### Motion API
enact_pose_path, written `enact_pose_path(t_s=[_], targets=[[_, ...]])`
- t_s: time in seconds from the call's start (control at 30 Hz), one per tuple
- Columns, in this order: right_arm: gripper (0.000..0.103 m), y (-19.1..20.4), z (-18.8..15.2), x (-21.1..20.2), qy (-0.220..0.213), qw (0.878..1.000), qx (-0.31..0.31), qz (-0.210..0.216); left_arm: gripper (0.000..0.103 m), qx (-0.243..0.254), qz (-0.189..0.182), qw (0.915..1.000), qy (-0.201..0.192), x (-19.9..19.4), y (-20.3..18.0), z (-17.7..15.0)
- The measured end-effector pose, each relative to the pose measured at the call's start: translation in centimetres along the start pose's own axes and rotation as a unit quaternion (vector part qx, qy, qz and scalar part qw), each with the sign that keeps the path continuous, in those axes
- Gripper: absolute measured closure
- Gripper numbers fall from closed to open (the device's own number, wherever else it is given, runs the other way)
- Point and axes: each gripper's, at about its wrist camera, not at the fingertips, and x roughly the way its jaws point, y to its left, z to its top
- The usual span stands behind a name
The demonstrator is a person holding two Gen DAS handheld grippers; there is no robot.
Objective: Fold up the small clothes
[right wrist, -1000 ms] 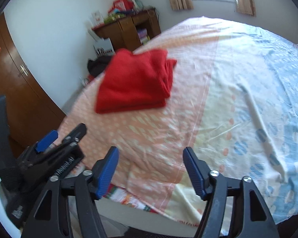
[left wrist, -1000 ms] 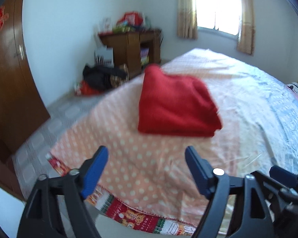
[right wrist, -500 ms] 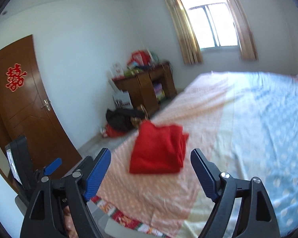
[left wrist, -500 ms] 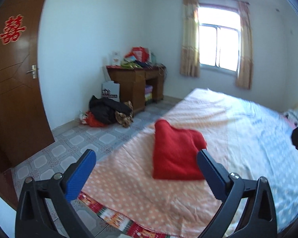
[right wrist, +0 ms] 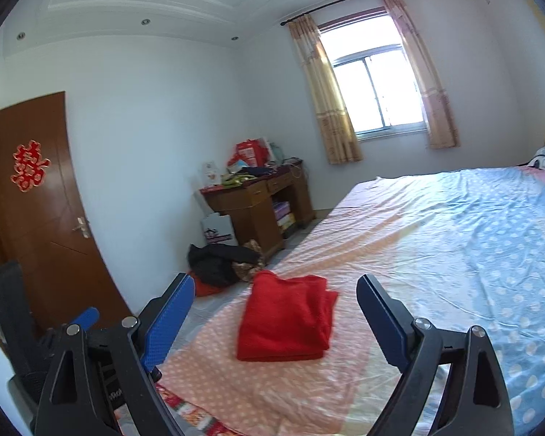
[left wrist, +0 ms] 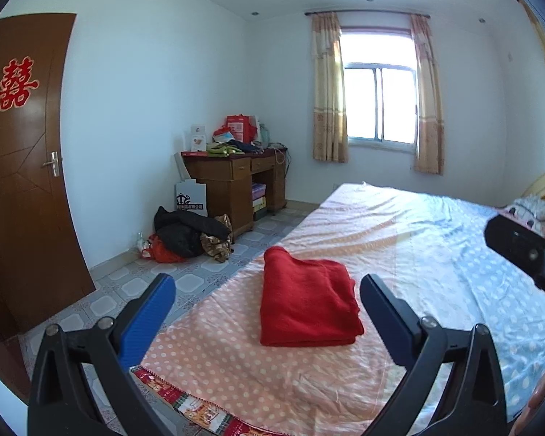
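A red garment [left wrist: 307, 301] lies folded into a neat rectangle on the pink dotted part of the bed [left wrist: 399, 254], near its foot. It also shows in the right wrist view [right wrist: 285, 318]. My left gripper [left wrist: 267, 301] is open and empty, held back from the bed and above it. My right gripper [right wrist: 276, 303] is open and empty too, held off the bed's foot edge. Part of the right gripper's body [left wrist: 519, 250] shows at the right of the left wrist view. Part of the left gripper [right wrist: 87, 318] shows at the lower left of the right wrist view.
A brown door [left wrist: 21, 181] is on the left wall. A cluttered wooden desk [left wrist: 236, 178] stands in the far corner with a pile of dark clothes [left wrist: 189, 234] on the tiled floor beside it. A curtained window [left wrist: 379, 103] is on the far wall. Pillows [left wrist: 537, 210] lie at the bed's head.
Both grippers have lifted and pulled back from the bed and tilted up, so the folded red garment looks smaller and farther and the whole room shows. Both stay open and empty.
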Motion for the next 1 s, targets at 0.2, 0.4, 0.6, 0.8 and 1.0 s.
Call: enact_pose_path(t_s=[0.2,0.4,0.6,0.8,1.0], targets=[[0.012,-0.5,-0.1,-0.2,-0.018,1.000,-0.006,-0.021,0.000,0.014,0.007,0.9999,0.000,0.0,-1.0,-0.3],[0.012,0.3,-0.4,-0.5,-0.018,0.999,-0.023,-0.025,0.000,0.015,0.011,0.9998,0.006,0.1,-1.2,-0.5],[0.012,0.4,-1.0,0.1,-0.007,0.999,-0.028,-0.025,0.000,0.016,0.015,0.9997,0.009,0.1,-1.4,-0.6],[0.012,0.0,-1.2,0.4,-0.001,0.999,-0.024,-0.028,0.000,0.017,0.015,0.9997,0.012,0.1,-1.4,-0.6],[0.012,-0.2,-1.4,0.6,0.003,0.999,-0.024,-0.028,0.000,0.023,0.019,0.9995,0.014,0.1,-1.6,-0.5]])
